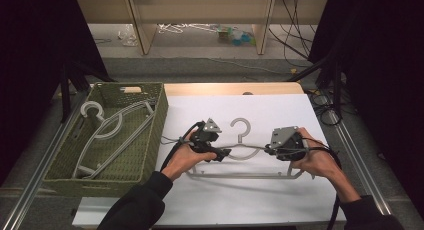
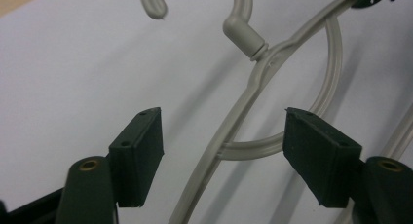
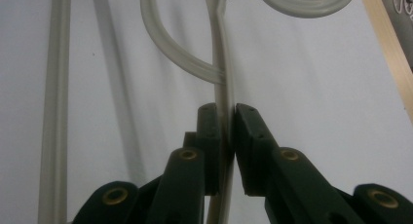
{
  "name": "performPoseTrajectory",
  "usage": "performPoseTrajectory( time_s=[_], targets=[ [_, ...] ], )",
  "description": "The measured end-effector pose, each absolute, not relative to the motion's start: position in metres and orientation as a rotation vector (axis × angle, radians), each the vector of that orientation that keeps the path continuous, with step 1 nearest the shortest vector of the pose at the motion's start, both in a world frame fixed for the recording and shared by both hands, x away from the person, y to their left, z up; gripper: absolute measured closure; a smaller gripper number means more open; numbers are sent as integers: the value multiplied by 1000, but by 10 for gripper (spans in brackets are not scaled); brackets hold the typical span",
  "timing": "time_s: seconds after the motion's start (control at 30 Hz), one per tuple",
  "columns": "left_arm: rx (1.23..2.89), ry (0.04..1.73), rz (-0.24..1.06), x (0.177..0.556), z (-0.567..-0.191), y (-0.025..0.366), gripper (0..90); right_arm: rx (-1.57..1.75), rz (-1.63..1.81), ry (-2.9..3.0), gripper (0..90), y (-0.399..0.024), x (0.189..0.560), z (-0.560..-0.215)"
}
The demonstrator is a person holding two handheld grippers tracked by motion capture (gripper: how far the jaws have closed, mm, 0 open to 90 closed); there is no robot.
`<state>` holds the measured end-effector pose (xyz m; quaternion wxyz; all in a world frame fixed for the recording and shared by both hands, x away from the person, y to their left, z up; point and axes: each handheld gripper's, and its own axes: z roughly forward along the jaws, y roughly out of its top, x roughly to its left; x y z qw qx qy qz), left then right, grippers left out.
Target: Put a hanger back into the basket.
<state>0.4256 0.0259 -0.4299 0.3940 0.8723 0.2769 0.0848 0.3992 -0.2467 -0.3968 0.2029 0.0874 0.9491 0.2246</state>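
We see hanger flat on sheet, long axis left-right, hook toward far edge. Right gripper clamps its arm; left gripper jaws apart, straddling other arm.

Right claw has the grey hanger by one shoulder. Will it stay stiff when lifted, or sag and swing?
The grey hanger looks like thin moulded plastic, so probably light and fairly stiff. Gripped off-centre by the right claw, its free side will likely dip. Its smooth arm may pivot between the pads.
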Motion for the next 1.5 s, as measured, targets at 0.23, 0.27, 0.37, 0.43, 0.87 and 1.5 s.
performPoseTrajectory(
  time_s=[0.23, 0.27, 0.37, 0.43, 0.87, 1.5],
  targets=[
    [2244, 652, 133, 437, -432, 17, 440, 213, 629, 2639, 813, -244, 395, -391],
    [2278, 623, 142, 439, -431, 19, 464, 218, 633, 2648, 813, -244, 394, -391],
    [2227, 650, 100, 441, -434, 18, 516, 205, 633, 2648, 813, -243, 392, -389],
    [2234, 629, 82, 441, -435, 17, 564, 205, 631, 2637, 813, -243, 392, -389],
    [2252, 473, 112, 424, -419, 18, 756, 123, 651, 2610, 803, -248, 393, -390],
    [2221, 563, 298, 414, -393, 35, 818, 510, 845, 2437, 381, -258, 396, -375]
  ],
)
